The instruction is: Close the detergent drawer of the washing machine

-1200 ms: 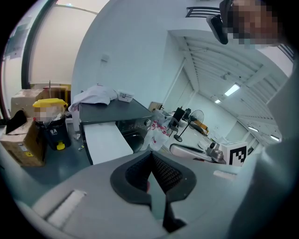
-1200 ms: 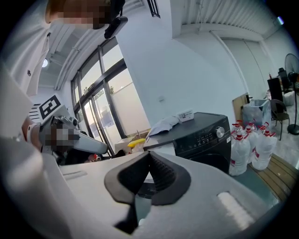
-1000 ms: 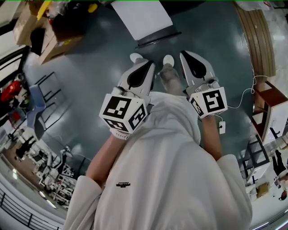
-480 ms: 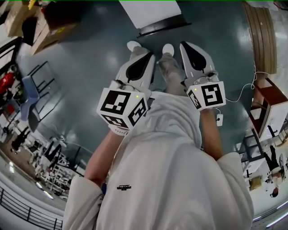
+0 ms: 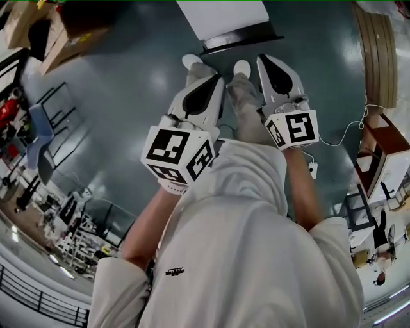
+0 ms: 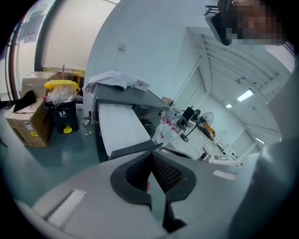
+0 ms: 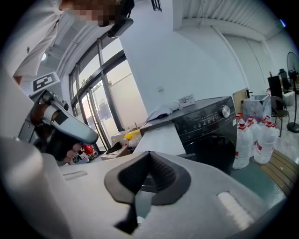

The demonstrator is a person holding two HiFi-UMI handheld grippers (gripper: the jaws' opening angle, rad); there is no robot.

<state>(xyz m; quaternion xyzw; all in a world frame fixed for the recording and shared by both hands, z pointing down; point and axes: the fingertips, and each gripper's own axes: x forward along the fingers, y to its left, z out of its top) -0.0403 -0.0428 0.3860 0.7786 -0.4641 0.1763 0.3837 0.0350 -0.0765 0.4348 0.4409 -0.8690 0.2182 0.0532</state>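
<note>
Head view: the left gripper [image 5: 214, 83] and the right gripper [image 5: 264, 63] are held side by side in front of the person's chest, both pointing forward over two shoes [image 5: 192, 62] on a grey floor [image 5: 128, 96]. One washing machine [image 5: 224, 19] sits at the top edge, just beyond the shoes; only its pale top and a dark edge show. Open floor lies left of it.

Left gripper view: the left gripper [image 6: 152, 161] has its jaws pressed together at the tips with nothing between them. The washing machine [image 6: 119, 123] stands ahead, apart from the jaws, its white side towards the camera and a crumpled cloth [image 6: 110, 79] on top. One yellow-lidded bin [image 6: 60, 100] and one cardboard box [image 6: 28, 123] stand to its left.

Right gripper view: the right gripper [image 7: 149, 156] is likewise closed and empty. The machine's dark front [image 7: 205, 135] faces right, with one knob [image 7: 226, 111] on the control panel. The detergent drawer cannot be made out on that panel. A cluster of white bottles [image 7: 254, 135] stands just right of it.
</note>
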